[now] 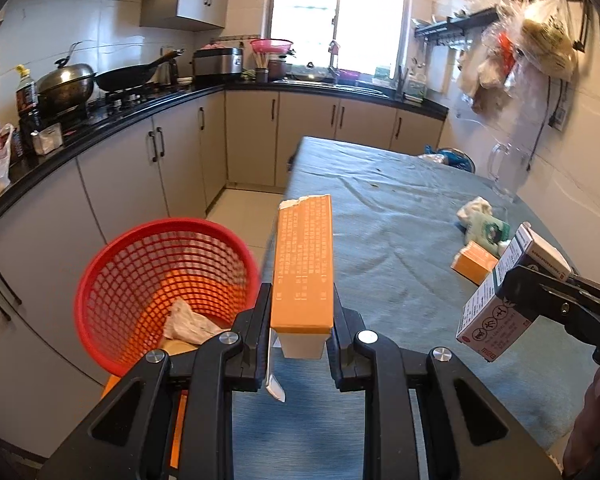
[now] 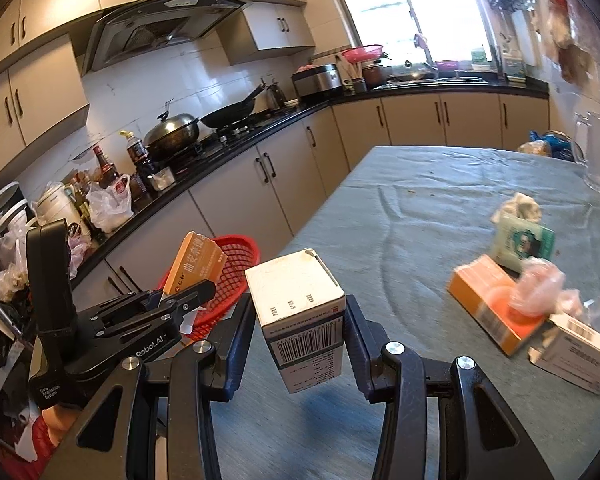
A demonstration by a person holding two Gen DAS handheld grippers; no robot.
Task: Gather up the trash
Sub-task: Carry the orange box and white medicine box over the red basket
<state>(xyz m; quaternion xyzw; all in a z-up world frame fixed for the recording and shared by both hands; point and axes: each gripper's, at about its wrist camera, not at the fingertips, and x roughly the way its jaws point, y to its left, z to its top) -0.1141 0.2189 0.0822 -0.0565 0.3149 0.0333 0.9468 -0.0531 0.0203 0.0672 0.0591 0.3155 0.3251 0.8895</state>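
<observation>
Left wrist view, lower left: red basket (image 1: 168,292) sitting beside table (image 1: 400,208), crumpled paper (image 1: 188,320) lying inside. Lower centre: left gripper (image 1: 302,316) clamping narrow orange box (image 1: 303,264), jaws nearly closed against its sides, box standing upright with torn top. Right of frame: right gripper (image 1: 512,292) gripping white carton (image 1: 500,296), jaws partly open around it. Middle right: more litter lying on cloth, small orange box (image 1: 474,266), green packet (image 1: 486,230), probably tissue (image 1: 476,206), blurred.
</observation>
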